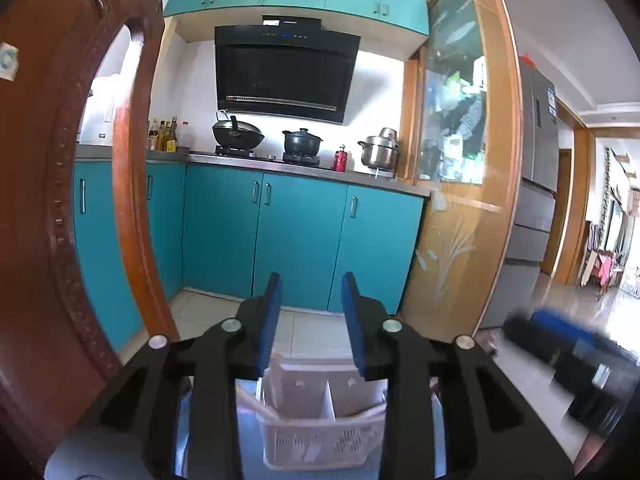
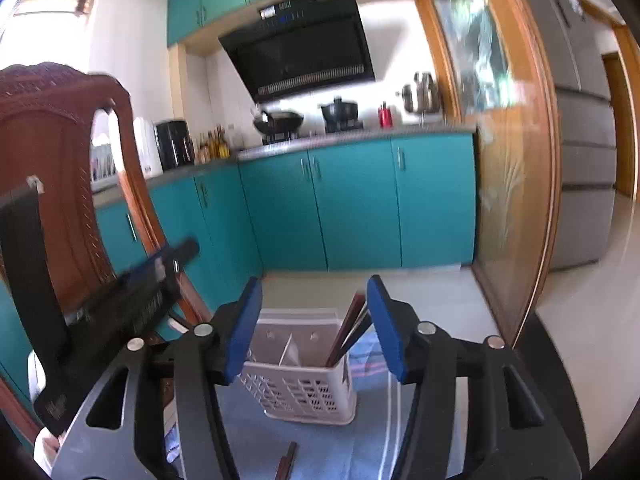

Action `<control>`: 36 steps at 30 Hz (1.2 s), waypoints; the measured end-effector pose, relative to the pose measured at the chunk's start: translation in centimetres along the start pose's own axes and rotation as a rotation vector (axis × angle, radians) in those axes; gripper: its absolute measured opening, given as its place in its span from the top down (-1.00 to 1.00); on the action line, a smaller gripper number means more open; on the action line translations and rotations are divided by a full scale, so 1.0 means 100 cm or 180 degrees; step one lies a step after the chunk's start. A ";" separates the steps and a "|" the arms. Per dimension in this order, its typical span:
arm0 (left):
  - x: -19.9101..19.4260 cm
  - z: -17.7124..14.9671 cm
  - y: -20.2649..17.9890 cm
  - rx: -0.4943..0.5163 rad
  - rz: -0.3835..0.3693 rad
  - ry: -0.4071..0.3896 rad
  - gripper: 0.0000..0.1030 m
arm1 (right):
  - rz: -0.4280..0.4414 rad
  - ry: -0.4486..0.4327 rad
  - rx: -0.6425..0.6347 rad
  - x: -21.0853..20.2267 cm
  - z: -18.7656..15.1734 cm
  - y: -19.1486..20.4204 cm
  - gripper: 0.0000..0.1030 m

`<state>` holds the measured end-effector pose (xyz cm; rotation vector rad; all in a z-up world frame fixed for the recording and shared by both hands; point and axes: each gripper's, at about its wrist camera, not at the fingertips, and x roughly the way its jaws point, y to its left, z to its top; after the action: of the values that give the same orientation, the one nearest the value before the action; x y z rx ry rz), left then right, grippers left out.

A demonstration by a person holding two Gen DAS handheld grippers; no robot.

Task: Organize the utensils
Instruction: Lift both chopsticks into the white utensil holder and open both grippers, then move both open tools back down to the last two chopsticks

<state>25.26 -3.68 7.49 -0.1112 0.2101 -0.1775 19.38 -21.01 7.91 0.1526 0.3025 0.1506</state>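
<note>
Blurred at the frame edges, each gripper as seen from the other's camera; chopsticks [image 2: 347, 335] hidden below the rim of the white utensil basket [image 2: 304, 388], standing in its right compartment; another dark stick [image 2: 287, 461] cut off at the bottom, lying on the blue cloth [image 2: 248, 432]; left gripper [image 1: 311, 320] open, holding nothing; right gripper [image 2: 314, 326] likewise open and empty; wooden chair [image 2: 56, 148] beside; teal cabinets [image 1: 296, 236], range hood [image 1: 284, 76]; no legible writing.
</note>
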 end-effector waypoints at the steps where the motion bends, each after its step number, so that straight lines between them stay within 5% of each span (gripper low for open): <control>1: -0.009 -0.003 -0.001 0.0041 -0.0001 0.0037 0.32 | -0.0001 -0.0042 -0.0018 -0.007 0.003 0.001 -0.06; 6: -0.039 -0.039 0.003 0.0437 0.0207 0.0253 0.21 | 0.0024 0.0117 -0.0172 -0.030 0.003 0.013 -0.06; 9: -0.036 -0.083 0.021 0.0594 0.0397 0.0587 0.21 | 0.0156 0.0636 -0.0296 -0.014 -0.034 0.019 -0.06; 12: -0.018 -0.107 0.050 0.0326 0.0500 0.1133 0.22 | 0.0122 0.1206 -0.0314 0.029 -0.099 0.015 0.08; 14: -0.017 -0.106 0.061 0.0155 0.0400 0.1191 0.22 | 0.0042 0.1821 -0.0229 0.072 -0.139 0.011 0.32; 17: -0.023 -0.104 0.067 0.0134 0.0447 0.1137 0.22 | 0.0098 0.2200 0.0149 0.113 -0.171 0.005 0.35; 25: -0.016 -0.115 0.061 0.0291 0.0424 0.1238 0.22 | -0.0227 0.2319 0.0029 0.166 -0.190 0.032 0.34; 26: -0.015 -0.117 0.060 0.0319 0.0431 0.1250 0.22 | -0.0261 0.2314 -0.0057 0.169 -0.190 0.036 0.38; 28: -0.014 -0.118 0.061 0.0326 0.0417 0.1283 0.22 | -0.0387 0.2301 -0.0228 0.171 -0.190 0.043 0.81; 36: -0.005 -0.121 0.056 0.0332 0.0324 0.1382 0.21 | -0.0390 0.2418 0.0073 0.156 -0.182 0.008 0.87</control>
<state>23.10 0.81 -4.85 0.0438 0.6369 -0.1090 28.37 -15.31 -13.56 0.0936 1.0684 0.0777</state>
